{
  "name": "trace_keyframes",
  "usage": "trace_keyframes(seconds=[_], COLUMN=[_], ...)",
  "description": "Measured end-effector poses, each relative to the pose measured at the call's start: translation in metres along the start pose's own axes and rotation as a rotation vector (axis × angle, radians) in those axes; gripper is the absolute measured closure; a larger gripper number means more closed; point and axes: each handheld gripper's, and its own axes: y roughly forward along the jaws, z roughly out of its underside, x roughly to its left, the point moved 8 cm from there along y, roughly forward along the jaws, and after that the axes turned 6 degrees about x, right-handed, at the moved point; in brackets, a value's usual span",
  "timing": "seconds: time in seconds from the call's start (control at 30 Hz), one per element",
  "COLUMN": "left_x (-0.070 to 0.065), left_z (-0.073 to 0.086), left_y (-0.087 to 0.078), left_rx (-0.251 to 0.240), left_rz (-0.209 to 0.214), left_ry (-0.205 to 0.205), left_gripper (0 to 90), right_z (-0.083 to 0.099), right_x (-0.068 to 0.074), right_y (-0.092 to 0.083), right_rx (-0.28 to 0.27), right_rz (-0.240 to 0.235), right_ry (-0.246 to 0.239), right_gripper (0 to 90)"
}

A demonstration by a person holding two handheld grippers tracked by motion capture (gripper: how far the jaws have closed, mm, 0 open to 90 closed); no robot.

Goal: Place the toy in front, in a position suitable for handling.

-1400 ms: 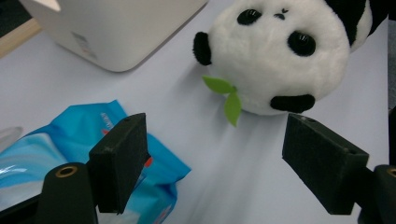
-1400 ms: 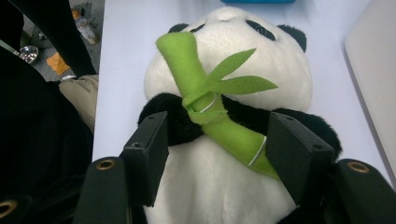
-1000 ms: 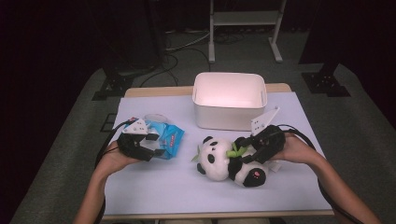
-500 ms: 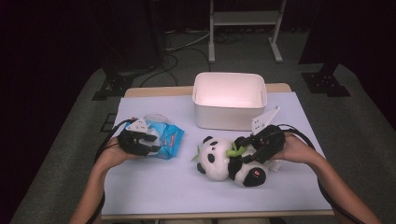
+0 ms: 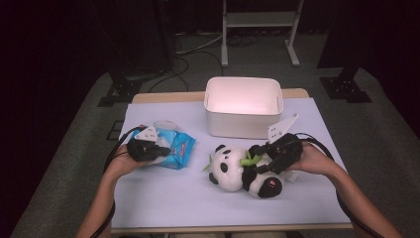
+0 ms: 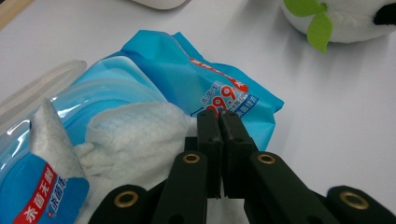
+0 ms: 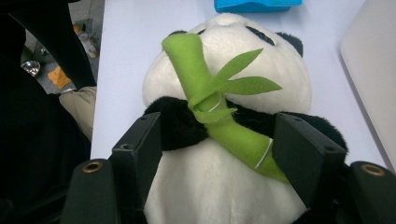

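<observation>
White bin (image 5: 243, 106) sits at the table's far edge; nearer than it to the right, the right gripper (image 5: 261, 159) straddles a panda plush (image 5: 242, 171) with jaws wide, while to its left the left gripper (image 5: 157, 149), just pinched shut, rests on the blue wipes pack (image 5: 177, 150)

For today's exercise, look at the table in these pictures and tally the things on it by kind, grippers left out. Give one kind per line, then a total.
Plush panda toy: 1
Blue wet-wipe pack: 1
White bin: 1
Total: 3
</observation>
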Motion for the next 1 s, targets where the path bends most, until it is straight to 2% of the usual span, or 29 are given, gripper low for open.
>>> trace_keyframes(seconds=[0.17, 0.33, 0.43, 0.6, 1.0], left_x=[0.000, -0.001, -0.002, -0.002, -0.010], left_z=[-0.002, -0.003, -0.006, -0.008, -0.016], left_y=[-0.001, -0.003, -0.006, -0.012, -0.019], left_rx=[0.018, 0.015, -0.003, -0.015, -0.008], left_rz=[0.004, 0.015, 0.030, 0.038, 0.071], left_ry=[0.008, 0.008, -0.014, -0.022, 0.007], left_gripper=[89.5, 89.6, 89.6, 89.7, 89.7], right_z=[0.001, 0.001, 0.001, 0.001, 0.002], right_x=[0.000, 0.001, 0.001, 0.001, 0.001], right_y=[0.000, 0.000, 0.000, 0.000, -0.001], right_rx=[-0.004, -0.008, -0.010, -0.009, -0.026], right_rz=[0.000, 0.001, 0.001, 0.005, -0.002], right_ry=[-0.004, -0.006, -0.005, -0.014, -0.007], right_gripper=[31.5, 31.1, 31.1, 30.9, 30.9])
